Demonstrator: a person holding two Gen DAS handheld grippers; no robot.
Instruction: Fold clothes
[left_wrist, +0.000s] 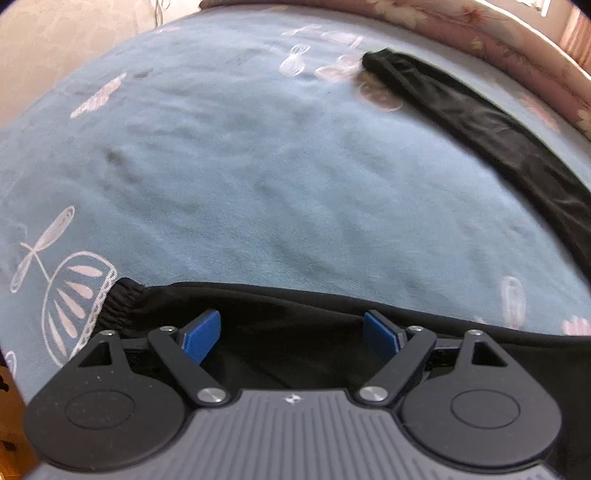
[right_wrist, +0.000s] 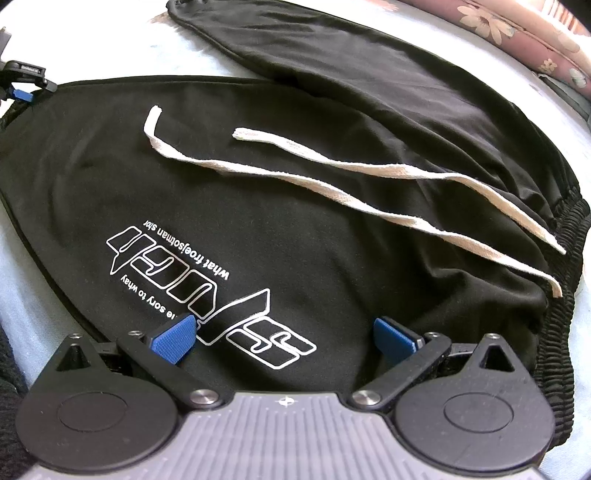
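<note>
A pair of black trousers (right_wrist: 258, 177) lies spread on the bed, with a white printed logo (right_wrist: 184, 258), two white drawstrings (right_wrist: 332, 195) and a gathered elastic waistband (right_wrist: 565, 258) at the right. My right gripper (right_wrist: 282, 338) hovers open over the logo area, its blue pads (right_wrist: 173, 338) wide apart with fabric only below them. My left gripper (left_wrist: 291, 334) stands open over the near trouser leg (left_wrist: 288, 310), next to its elastic cuff (left_wrist: 118, 299). The other leg (left_wrist: 480, 125) stretches away at the upper right. The left gripper (right_wrist: 22, 88) also shows at the far left edge.
A blue bedsheet (left_wrist: 258, 166) with white leaf patterns covers the bed. A pink floral quilt (left_wrist: 480, 26) lies along the far edge, the same quilt (right_wrist: 517, 29) at the top right. A beige surface (left_wrist: 55, 37) lies beyond the bed's left side.
</note>
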